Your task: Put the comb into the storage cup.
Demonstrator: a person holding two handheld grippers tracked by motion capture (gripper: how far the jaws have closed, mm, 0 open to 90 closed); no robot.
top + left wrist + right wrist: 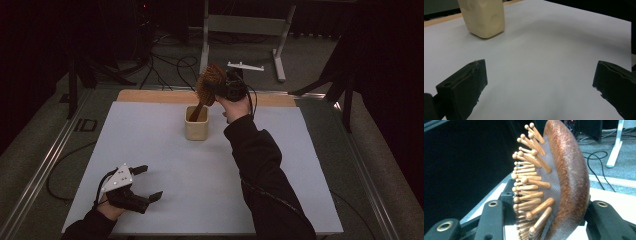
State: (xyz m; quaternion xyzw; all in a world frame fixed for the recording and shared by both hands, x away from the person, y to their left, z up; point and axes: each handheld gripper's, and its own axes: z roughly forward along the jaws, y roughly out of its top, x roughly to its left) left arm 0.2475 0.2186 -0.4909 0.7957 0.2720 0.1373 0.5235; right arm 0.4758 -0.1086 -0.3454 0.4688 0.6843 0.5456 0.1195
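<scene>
The right gripper view shows the hairbrush's (564,182) wooden pins; the high view shows its handle dipping into the cream cup (196,129). The right gripper (220,89) clamps the brush head, while the left gripper (145,182) rests wide apart, holding nothing

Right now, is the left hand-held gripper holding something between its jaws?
No, the left hand-held gripper has its jaws wide apart, with only the bare white table between them, and the cream cup stands farther off.
</scene>
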